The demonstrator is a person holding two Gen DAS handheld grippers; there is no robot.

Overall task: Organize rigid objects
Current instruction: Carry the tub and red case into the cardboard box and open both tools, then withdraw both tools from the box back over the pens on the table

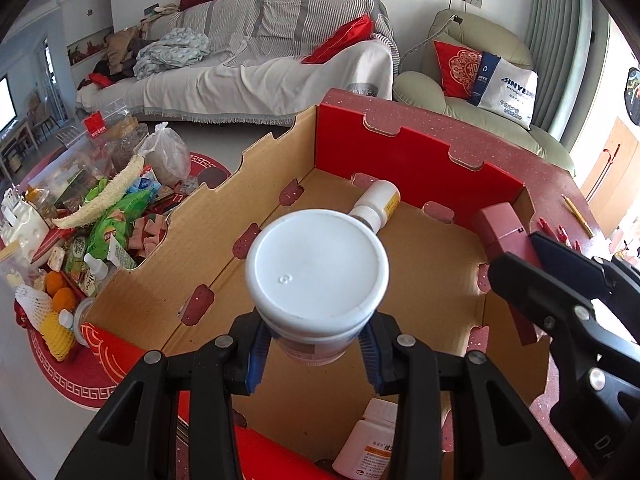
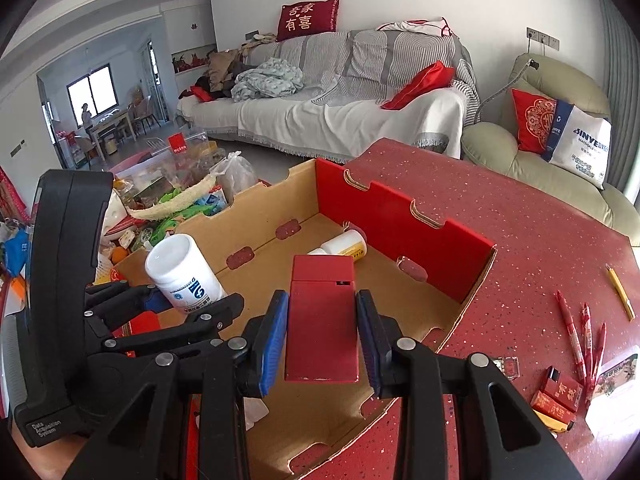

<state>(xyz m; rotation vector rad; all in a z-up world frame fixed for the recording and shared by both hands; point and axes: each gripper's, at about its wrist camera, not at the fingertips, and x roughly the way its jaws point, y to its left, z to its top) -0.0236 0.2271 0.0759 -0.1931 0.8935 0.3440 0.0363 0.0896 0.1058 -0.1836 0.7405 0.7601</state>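
Observation:
My left gripper (image 1: 316, 350) is shut on a large white jar (image 1: 317, 270) and holds it above the open cardboard box (image 1: 276, 168); the jar also shows in the right wrist view (image 2: 182, 270). My right gripper (image 2: 322, 334) holds a flat red box (image 2: 322, 320) between its blue pads over the cardboard box (image 2: 384, 216); whether the pads press on it is unclear. The red box also shows in the left wrist view (image 1: 506, 236). A small white bottle with a yellow label (image 1: 378, 202) lies on the box floor at the far side. Another white bottle (image 1: 370, 444) lies near the front.
The cardboard box sits on a red speckled table (image 2: 520, 240). Red pens (image 2: 580, 332), a yellow pencil (image 2: 620, 292) and small red packets (image 2: 560, 396) lie on its right. A heap of snacks, bags and oranges (image 1: 92, 216) lies left of the box. A sofa (image 2: 340, 92) stands behind.

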